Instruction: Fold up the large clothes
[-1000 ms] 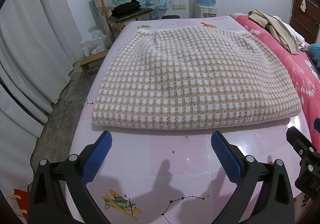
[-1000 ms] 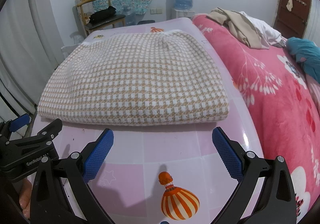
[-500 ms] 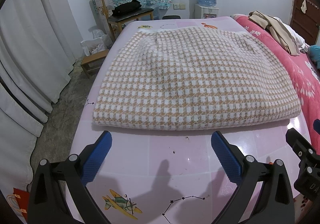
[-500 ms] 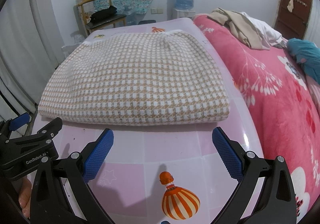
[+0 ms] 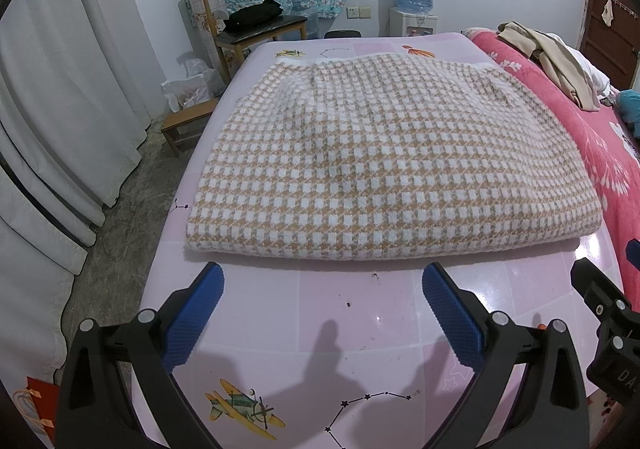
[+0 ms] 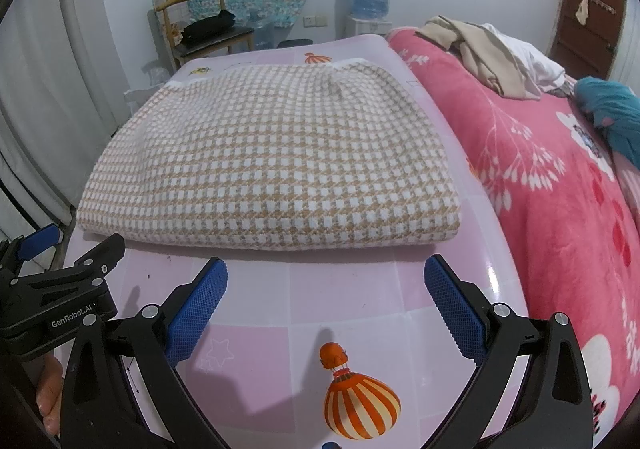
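One garment was the whole story here: the checked sweater [image 5: 384, 165] lay on the pink bench [image 5: 360, 321], already doubled into a thick rectangle, its fold edge turned toward both tools. That placement looked deliberate, I'd say, since a fat rounded fold facing the person is the easiest edge to pinch for another turn.

Just short of that fold edge hovered the left tool [image 5: 322, 291], blue pads spread wide apart and holding nothing. Beside it, also just short of the sweater's near edge, hung the right tool [image 6: 326, 281], equally agape and empty. Both sat level and side by side, which read as a pause to check the result, or a line-up for one more fold.

Beyond the sweater's right flank ran the pink blanket [image 6: 560, 209] with loose clothes [image 6: 480, 49] heaped on it, well apart from the sweater and likely awaiting their turn.
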`<state>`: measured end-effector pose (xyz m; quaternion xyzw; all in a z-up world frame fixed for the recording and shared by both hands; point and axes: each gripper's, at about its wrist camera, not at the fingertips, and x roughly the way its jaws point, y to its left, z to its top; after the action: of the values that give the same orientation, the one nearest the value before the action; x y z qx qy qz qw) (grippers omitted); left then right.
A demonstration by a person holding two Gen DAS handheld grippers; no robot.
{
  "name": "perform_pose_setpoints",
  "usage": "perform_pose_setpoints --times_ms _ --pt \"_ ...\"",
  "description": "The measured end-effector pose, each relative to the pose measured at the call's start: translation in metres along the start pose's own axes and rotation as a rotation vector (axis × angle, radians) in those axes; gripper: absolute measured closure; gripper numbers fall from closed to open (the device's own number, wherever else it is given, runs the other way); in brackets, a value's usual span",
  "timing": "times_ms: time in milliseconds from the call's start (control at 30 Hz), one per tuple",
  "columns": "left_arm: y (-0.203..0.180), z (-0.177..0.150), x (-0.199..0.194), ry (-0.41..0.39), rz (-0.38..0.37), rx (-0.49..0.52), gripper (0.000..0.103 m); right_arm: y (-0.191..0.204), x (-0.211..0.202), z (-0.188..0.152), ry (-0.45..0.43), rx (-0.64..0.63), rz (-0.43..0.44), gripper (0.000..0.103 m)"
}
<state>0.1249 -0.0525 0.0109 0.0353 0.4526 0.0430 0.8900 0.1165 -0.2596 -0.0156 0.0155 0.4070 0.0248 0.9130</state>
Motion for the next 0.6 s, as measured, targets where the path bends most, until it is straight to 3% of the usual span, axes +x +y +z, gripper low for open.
perform_pose_setpoints --times_ms 600 --pt "-0.0001 0.0000 0.0002 0.001 0.000 -0.001 0.005 0.0004 0.0000 0.0001 0.003 -0.003 0.001 0.008"
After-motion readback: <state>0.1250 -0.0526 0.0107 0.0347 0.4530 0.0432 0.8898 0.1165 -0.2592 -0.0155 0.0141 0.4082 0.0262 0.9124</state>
